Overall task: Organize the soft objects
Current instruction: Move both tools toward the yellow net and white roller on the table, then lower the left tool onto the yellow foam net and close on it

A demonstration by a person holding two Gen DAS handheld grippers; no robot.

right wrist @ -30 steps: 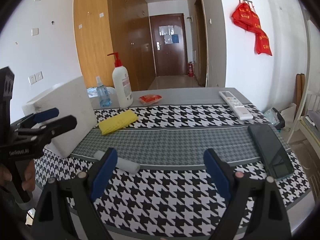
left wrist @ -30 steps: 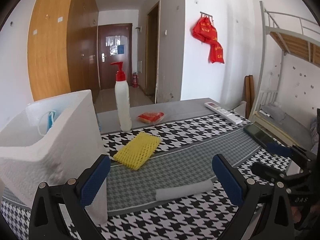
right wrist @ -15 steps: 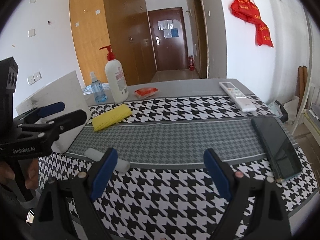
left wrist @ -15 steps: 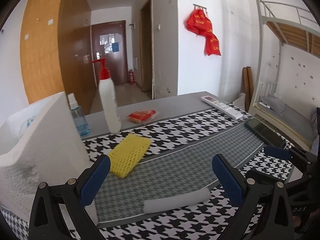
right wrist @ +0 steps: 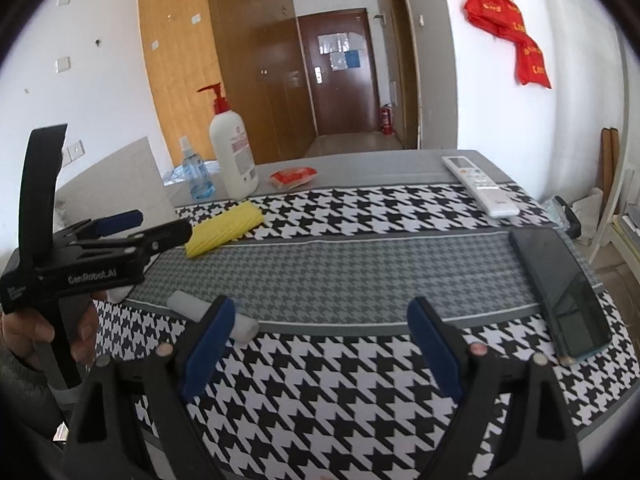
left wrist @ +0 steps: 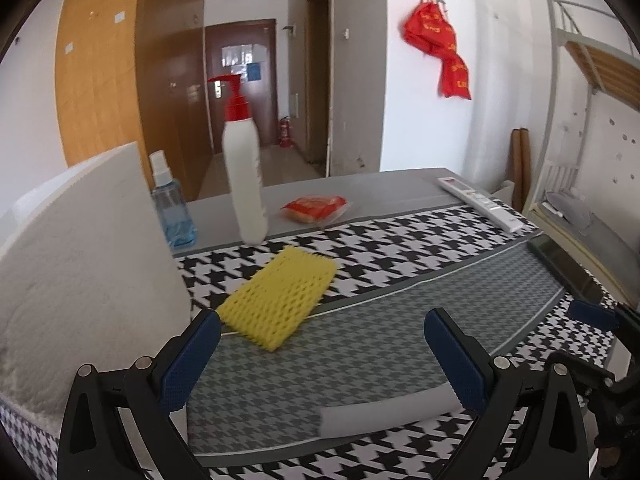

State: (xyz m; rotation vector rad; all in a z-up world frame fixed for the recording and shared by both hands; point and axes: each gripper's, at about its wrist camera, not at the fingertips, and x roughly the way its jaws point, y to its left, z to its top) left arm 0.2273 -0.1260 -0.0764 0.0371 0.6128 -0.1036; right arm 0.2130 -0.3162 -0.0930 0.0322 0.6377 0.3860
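Now both tongs gape wide, empty. Left gripper [left wrist: 322, 354] faces the yellow foam net [left wrist: 280, 294] at its twelve o'clock; the white foam roll [left wrist: 390, 412] lies at five. Both probably light and squashy; pinch mid-body.

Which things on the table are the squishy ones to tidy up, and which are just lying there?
For the job:
yellow foam net
white foam roll
white foam box

Just lying about:
pump bottle
blue spray bottle
red snack packet
remote control
phone
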